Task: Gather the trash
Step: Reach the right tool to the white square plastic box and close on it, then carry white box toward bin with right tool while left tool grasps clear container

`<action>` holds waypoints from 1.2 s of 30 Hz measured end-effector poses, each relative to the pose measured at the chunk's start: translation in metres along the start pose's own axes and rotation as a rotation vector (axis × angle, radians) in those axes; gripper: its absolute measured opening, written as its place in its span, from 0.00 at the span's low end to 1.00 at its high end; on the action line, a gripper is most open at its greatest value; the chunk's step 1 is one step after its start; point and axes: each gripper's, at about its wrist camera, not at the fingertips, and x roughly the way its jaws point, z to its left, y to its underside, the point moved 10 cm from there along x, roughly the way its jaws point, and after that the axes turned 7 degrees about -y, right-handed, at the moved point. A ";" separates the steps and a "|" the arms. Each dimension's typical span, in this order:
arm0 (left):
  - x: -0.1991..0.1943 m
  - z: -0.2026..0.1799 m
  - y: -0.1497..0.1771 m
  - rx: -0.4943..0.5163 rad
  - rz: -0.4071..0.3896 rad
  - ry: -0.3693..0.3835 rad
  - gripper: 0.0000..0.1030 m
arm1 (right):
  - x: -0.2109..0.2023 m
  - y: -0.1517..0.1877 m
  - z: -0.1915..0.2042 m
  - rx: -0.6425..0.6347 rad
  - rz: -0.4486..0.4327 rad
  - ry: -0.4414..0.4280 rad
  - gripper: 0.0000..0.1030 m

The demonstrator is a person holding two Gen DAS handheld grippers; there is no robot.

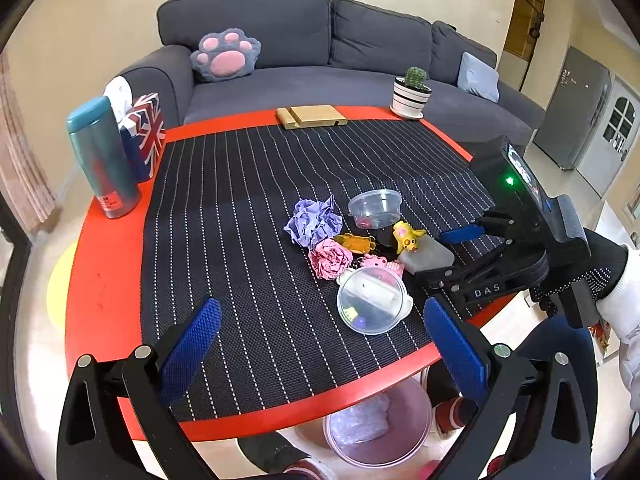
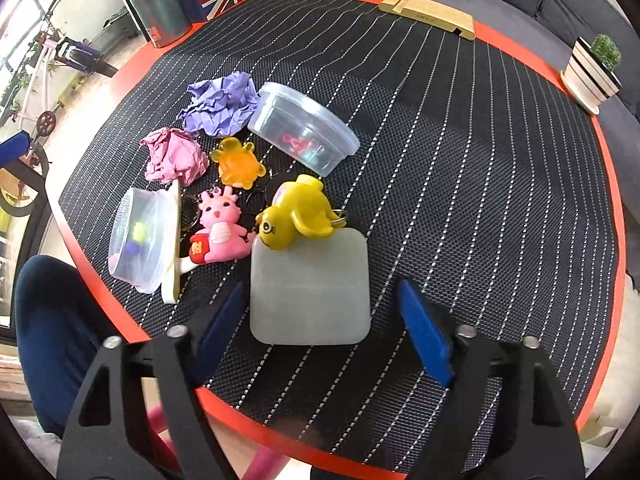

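At the far left of the red table, on its bare rim, stands a teal bottle with a flag-printed box just beside it, and a black striped mat covers most of the top. The left gripper hangs over the near edge of the mat with its blue fingers spread wide and nothing between them. Near the middle of the mat lies the trash: a crumpled purple paper ball with a crumpled pink paper ball just in front of it, the two nearly touching. Beside the pink ball a clear tub lies tipped on its side, and an orange turtle charm, a pink dragon charm and a yellow duck charm crowd together to its right. Behind them a lidded clear tub stands upright. The duck rests against the far edge of a frosted square lid, which lies flat between the parted fingers of the right gripper; whether its left finger touches the lid I cannot tell. At the back edge are a wooden stand and, further right, a potted cactus. Under the near edge of the table sits a pink bin
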 end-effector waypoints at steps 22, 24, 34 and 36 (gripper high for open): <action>0.017 -0.015 -0.006 0.030 0.026 0.013 0.94 | -0.050 0.006 -0.013 0.091 -0.161 -0.033 0.56; 0.022 -0.018 -0.006 0.033 0.036 0.018 0.94 | -0.056 0.009 -0.014 0.099 -0.175 -0.035 0.56; 0.056 -0.032 -0.002 0.021 0.120 0.063 0.94 | -0.077 0.015 -0.016 0.110 -0.225 -0.043 0.56; 0.062 -0.033 0.000 0.019 0.141 0.061 0.94 | -0.079 0.015 -0.016 0.112 -0.228 -0.045 0.56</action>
